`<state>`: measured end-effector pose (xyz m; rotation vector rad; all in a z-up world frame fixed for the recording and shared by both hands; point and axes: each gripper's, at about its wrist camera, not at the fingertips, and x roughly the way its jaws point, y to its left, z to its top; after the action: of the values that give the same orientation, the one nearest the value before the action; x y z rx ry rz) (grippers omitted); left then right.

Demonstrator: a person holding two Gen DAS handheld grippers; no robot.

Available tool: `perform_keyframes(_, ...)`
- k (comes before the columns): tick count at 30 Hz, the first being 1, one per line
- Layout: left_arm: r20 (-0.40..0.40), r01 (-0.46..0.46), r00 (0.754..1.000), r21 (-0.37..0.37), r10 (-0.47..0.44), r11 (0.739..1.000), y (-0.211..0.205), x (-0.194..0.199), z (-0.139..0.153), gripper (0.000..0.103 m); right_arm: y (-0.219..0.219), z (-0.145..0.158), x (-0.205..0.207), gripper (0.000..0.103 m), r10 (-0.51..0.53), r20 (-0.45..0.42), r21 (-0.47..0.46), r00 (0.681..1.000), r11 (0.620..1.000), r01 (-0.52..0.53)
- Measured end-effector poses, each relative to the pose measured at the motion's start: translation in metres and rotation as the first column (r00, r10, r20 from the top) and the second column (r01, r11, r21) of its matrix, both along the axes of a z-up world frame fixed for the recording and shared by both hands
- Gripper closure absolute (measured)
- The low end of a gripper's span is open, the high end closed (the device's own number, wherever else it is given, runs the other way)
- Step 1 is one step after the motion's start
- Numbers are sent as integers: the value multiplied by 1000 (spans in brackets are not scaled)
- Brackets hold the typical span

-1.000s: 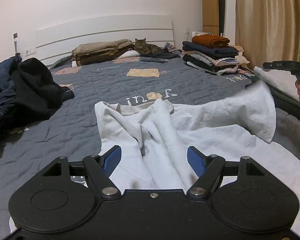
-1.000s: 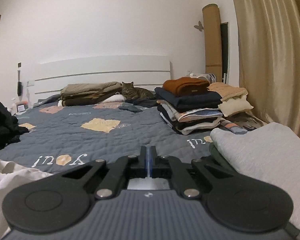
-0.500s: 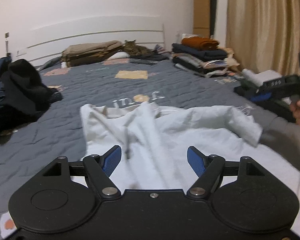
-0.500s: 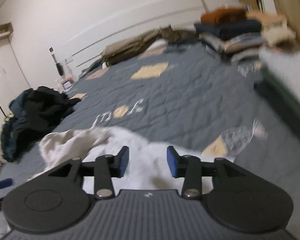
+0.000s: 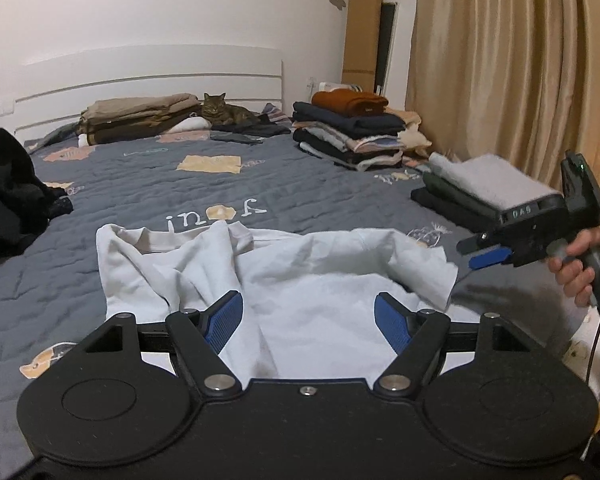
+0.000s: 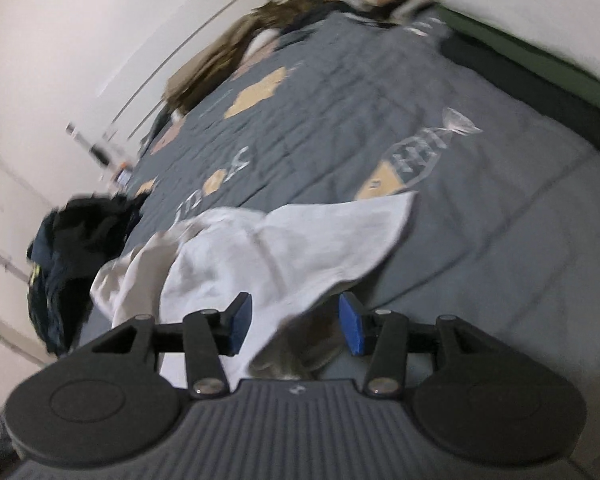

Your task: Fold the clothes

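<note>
Presently, the surroundings read as follows, left to right in the left wrist view. A heap of dark clothes (image 5: 8, 196) lies at the left edge of the grey quilted bedspread (image 5: 148, 196). Folded tan bedding (image 5: 140, 118) sits against the white headboard (image 5: 148, 76), and a tabby cat (image 5: 224, 112) lies just beside it. A tall stack of folded clothes (image 5: 352, 132), topped by a rust-coloured piece, stands further right. A lower stack with a grey folded item (image 5: 488, 184) on top lies near the beige curtain (image 5: 512, 60). None of these touches the work item.

The white T-shirt (image 5: 300, 280) lies crumpled on the bedspread at the near centre, collar toward the headboard, one sleeve spread to the right.

Left gripper (image 5: 308, 316): fingers stand wide apart above the shirt body. The cloth shows between them, and neither blue pad (image 5: 224, 320) presses on it. It holds nothing.

Right gripper (image 6: 296, 322): held by a hand (image 5: 576, 276) at the right edge of the bed, just beside the sleeve. Its jaws are opening. In the blurred right wrist view the sleeve's edge lies between and below the pads (image 6: 238, 324); the pads do not pinch it. Whether the tips touch the cloth cannot be told.
</note>
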<state>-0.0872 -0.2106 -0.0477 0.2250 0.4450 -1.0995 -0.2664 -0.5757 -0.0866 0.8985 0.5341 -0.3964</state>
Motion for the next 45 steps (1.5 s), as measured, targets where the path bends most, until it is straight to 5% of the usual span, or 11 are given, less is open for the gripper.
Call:
perform_keyframes(6, 2, 1, 1000, 15, -1, 1000, -2, 1, -4, 31, -26, -30, 3, 56, -99, 5, 122, 995, 988, 97)
perform_keyframes(17, -1, 11, 1000, 15, -11, 1000, -7, 0, -5, 31, -36, -52, 41, 58, -107, 29, 183, 994, 978, 100)
perform_keyframes(19, 0, 13, 1000, 17, -13, 1000, -7, -1, -6, 31, -40, -54, 43, 69, -122, 33, 198, 992, 974, 113)
perform_keyframes(20, -1, 13, 1000, 18, -13, 1000, -7, 0, -6, 31, -42, -54, 44, 84, -126, 37, 202, 991, 972, 116)
perform_keyframes(24, -3, 4, 1000, 16, -4, 1000, -4, 2, -6, 31, -46, -48, 48, 92, -151, 56, 190, 987, 972, 138)
perform_keyframes(28, -3, -5, 1000, 12, 5, 1000, -1, 3, -4, 31, -52, -32, 48, 94, -190, 86, 126, 978, 976, 179)
perform_keyframes(33, -1, -7, 1000, 10, 7, 1000, 2, 3, -4, 31, -53, -1, 50, 94, -199, 129, -77, 972, 975, 210)
perform_keyframes(38, -4, -8, 1000, 8, 8, 1000, 6, 6, -4, 31, -41, 24, 55, 93, -184, 138, -384, 973, 896, 224)
perform_keyframes(45, 0, 1, 1000, 11, -1, 1000, 6, 4, -2, 31, -49, -1, 68, 79, -200, -92, -448, 976, 883, 139)
